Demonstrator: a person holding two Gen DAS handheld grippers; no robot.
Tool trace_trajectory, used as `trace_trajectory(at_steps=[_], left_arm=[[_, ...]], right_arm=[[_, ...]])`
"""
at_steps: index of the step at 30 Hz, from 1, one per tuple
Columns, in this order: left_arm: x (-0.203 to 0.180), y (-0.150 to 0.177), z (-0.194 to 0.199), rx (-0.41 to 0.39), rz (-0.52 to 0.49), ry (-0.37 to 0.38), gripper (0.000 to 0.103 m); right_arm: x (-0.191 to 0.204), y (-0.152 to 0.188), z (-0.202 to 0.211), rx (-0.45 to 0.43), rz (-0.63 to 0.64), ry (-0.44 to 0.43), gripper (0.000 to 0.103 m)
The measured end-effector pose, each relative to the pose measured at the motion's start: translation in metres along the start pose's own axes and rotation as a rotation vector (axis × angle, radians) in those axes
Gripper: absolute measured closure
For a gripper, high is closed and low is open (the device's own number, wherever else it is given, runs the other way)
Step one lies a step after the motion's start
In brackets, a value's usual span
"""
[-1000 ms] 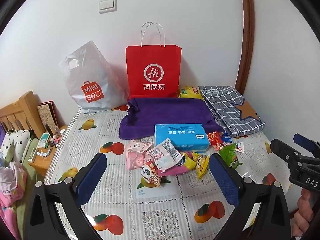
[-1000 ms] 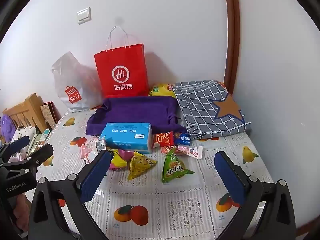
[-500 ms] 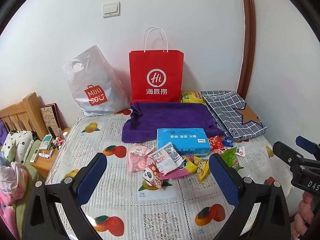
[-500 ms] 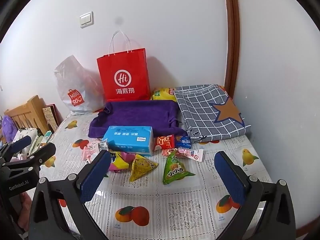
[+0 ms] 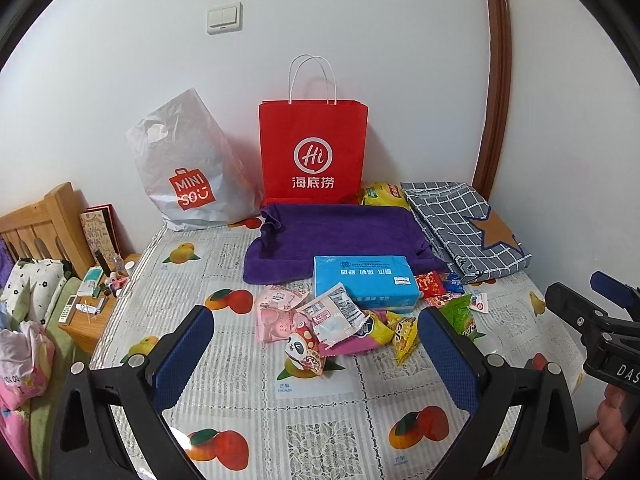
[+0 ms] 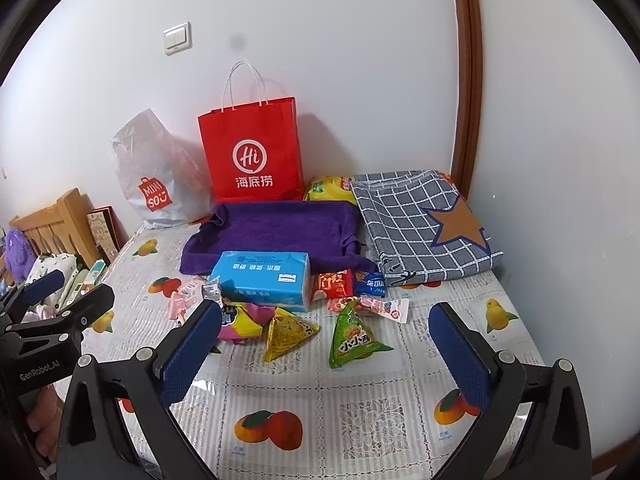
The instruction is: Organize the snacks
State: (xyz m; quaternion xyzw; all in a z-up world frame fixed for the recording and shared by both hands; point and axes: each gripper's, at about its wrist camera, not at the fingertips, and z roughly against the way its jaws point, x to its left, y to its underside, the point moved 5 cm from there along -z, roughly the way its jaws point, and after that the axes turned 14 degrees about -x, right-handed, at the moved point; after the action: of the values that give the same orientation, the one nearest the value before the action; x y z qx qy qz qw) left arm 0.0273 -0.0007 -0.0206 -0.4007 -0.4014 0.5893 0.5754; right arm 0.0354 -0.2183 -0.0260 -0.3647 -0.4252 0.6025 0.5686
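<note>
- Snack packets lie in a loose heap at mid-frame on the fruit-printed plastic tabletop (image 5: pixel 320 432), none of them held.
- Left gripper (image 5: pixel 316 354), low in the left wrist view: its blue-padded fingers (image 5: pixel 182 360) are spread wide, grasping nothing, and hang above the cloth in front of the heap.
- Right gripper (image 6: pixel 326 354), low in the right wrist view: fingers likewise released and empty (its black frame also shows at the right edge of the left view).
- Light-blue rectangular tissue pack (image 5: pixel 365 286) sits at the centre, its far edge resting on the folded purple towel (image 5: pixel 340 236).
- Pink round-printed sachet (image 5: pixel 276 314), white foil packet with black print (image 5: pixel 334 316) and small panda-faced packet (image 5: pixel 304 354) overlap just in front of the tissue pack.
- Yellow triangular snack bag (image 6: pixel 286 332) and green triangular snack bag (image 6: pixel 354 338) lie side by side, slightly apart, right of centre in the right view.
- Small red packet (image 6: pixel 332 284) and small blue packet (image 6: pixel 370 282) touch each other just right of the tissue pack.
- Red paper carrier bag with white handles (image 5: pixel 313 152) stands upright against the wall at upper centre; a grey plastic shopping bag (image 5: pixel 188 168) leans to its left.
- Grey checked cloth with a brown star (image 6: pixel 424 224) lies folded at right, a yellow crisp bag (image 6: pixel 330 189) partly tucked behind it.
</note>
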Motion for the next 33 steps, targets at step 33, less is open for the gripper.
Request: trace_trajectory(at_steps=[33], left_arm=[[0.0026, -0.0005, 0.0072, -0.003, 0.023, 0.02, 0.0]], right_arm=[[0.0025, -0.0017, 0.0101, -0.027, -0.025, -0.016, 0.001]])
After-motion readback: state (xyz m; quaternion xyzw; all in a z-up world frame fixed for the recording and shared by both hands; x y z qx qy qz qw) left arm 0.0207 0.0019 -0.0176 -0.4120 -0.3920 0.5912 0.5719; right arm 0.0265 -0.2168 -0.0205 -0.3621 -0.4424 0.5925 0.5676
